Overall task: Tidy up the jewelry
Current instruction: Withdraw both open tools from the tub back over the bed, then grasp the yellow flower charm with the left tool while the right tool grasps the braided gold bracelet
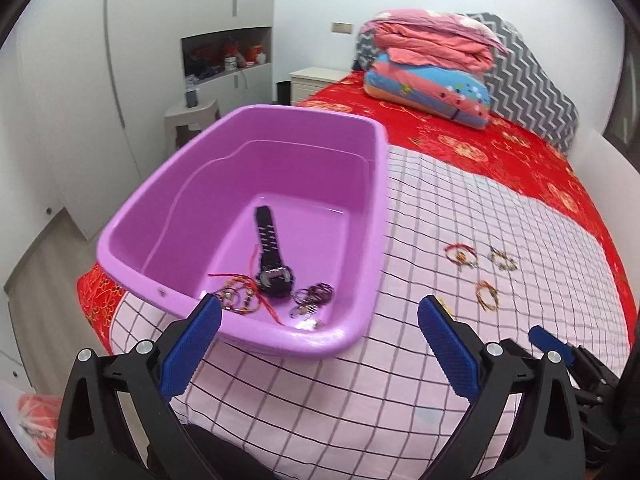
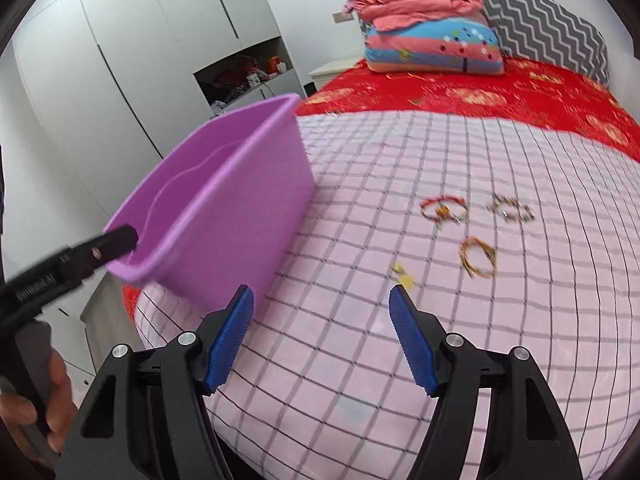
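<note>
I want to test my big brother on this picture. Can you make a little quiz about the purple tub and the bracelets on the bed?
1. True or false: a black watch lies inside the purple tub.
2. How many bracelets lie in a group on the checked cloth, outside the tub?
3. The right gripper is: A) open and holding nothing, B) shut on a bracelet, C) inside the tub.

Key
1. True.
2. Three: a red bracelet, a beaded bracelet and a gold bracelet.
3. A.

Purple tub (image 2: 224, 200) walls off left; checked sheet (image 2: 360, 340) ahead open.
</note>
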A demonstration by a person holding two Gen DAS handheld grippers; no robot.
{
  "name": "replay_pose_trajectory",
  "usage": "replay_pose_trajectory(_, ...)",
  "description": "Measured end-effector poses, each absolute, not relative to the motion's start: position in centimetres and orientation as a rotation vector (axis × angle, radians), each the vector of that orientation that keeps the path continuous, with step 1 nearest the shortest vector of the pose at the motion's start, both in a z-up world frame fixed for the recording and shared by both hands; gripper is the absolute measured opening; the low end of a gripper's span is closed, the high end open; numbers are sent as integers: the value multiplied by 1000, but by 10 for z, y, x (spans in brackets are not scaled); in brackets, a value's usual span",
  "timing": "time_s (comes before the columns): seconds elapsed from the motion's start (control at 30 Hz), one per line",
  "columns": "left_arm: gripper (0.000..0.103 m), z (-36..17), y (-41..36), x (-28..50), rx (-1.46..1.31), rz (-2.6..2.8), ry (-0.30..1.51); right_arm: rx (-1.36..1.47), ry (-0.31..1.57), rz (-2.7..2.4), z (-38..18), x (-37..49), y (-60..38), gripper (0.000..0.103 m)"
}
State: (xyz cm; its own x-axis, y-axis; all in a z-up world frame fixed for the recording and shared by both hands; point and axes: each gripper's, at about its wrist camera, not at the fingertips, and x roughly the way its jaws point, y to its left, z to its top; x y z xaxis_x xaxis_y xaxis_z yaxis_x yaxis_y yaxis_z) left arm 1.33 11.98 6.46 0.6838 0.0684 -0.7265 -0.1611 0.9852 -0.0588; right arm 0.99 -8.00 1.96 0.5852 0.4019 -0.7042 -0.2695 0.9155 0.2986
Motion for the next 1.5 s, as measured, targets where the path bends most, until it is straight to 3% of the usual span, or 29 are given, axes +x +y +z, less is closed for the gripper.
replay_pose_trajectory(0.6,97,1,12,30,-21,-57,895,206,868,211,-40,-11,-188,67)
replay_pose_trajectory(1.5,97,-117,-27,151,-49,-11,961,64,902,159,-120,138,-209,67)
